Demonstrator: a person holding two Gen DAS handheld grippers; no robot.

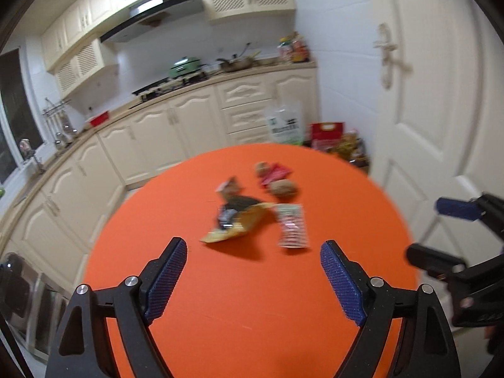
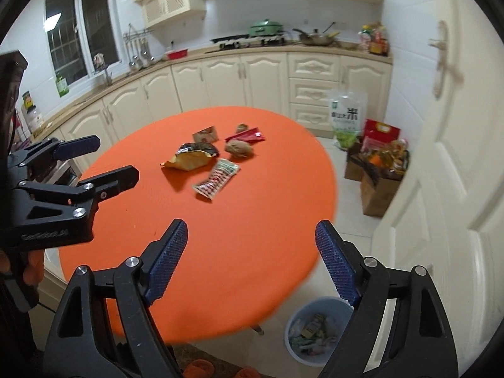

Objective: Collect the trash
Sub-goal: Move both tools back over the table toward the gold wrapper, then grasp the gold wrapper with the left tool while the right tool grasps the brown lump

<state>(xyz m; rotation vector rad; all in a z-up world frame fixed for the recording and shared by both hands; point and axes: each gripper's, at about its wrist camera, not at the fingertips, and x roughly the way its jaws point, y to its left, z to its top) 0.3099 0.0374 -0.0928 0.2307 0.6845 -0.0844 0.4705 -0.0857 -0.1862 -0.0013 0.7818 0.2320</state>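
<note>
Several pieces of trash lie on the round orange table (image 2: 220, 236): a yellow-black snack bag (image 2: 192, 156), a red-white wrapper (image 2: 216, 180), a red wrapper (image 2: 245, 135), a brown crumpled ball (image 2: 238, 148), a small card packet (image 2: 206, 134). They also show in the left wrist view: the snack bag (image 1: 234, 222), the red-white wrapper (image 1: 291, 226), the brown ball (image 1: 284, 188). My left gripper (image 1: 253, 258) is open and empty above the table, short of the trash; it shows in the right wrist view (image 2: 104, 157). My right gripper (image 2: 252, 241) is open and empty over the table's near edge.
A blue trash bin (image 2: 318, 330) with rubbish stands on the floor under the table's right side. A rice bag (image 2: 346, 116), a red box (image 2: 382, 134) and paper bags (image 2: 378, 189) stand by the white door (image 2: 441, 157). Kitchen cabinets (image 2: 220, 78) run behind the table.
</note>
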